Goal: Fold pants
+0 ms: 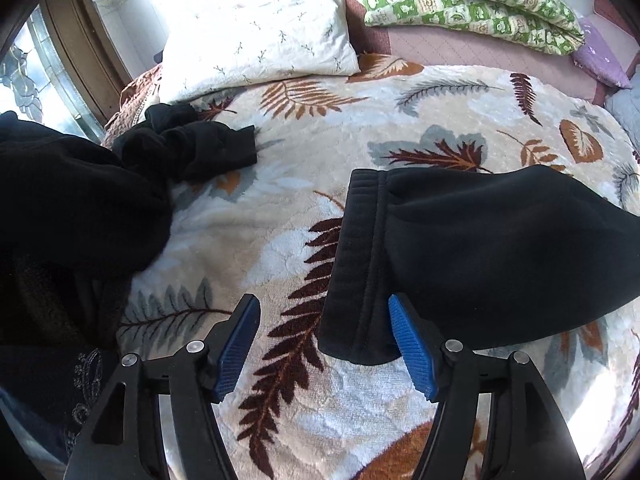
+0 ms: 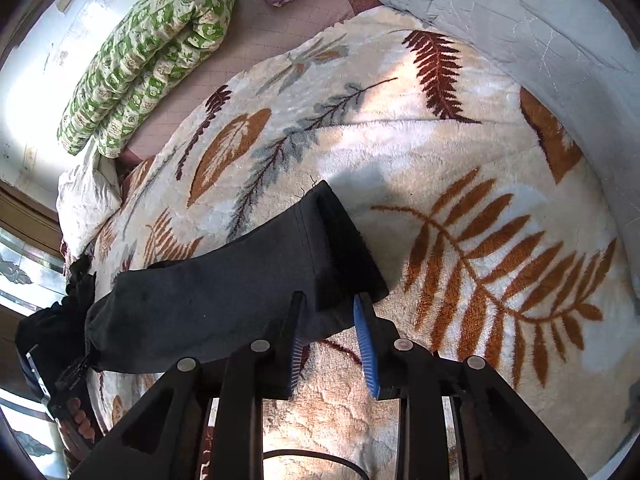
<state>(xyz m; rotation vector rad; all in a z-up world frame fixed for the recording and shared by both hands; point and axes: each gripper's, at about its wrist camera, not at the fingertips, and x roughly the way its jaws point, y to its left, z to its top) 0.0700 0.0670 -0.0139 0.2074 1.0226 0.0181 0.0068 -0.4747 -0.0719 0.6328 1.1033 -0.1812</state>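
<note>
Black pants [image 1: 472, 248] lie on a leaf-patterned blanket [image 1: 312, 152], the ribbed waistband [image 1: 356, 264] toward my left gripper. My left gripper [image 1: 324, 344] is open; its right pad [image 1: 408, 344] touches the waistband's near corner, the left pad is clear of it. In the right wrist view the pants [image 2: 208, 292] stretch left, with the hemmed leg end [image 2: 340, 240] at my right gripper [image 2: 330, 344]. That gripper is open, the hem's near edge between its fingers.
A heap of other black garments [image 1: 72, 208] sits left, with one more piece [image 1: 188, 148] behind. A white pillow [image 1: 260, 40], a green patterned quilt [image 1: 472, 0], a purple cushion [image 1: 600, 56] and a grey quilt [image 2: 520, 12] lie at the far side.
</note>
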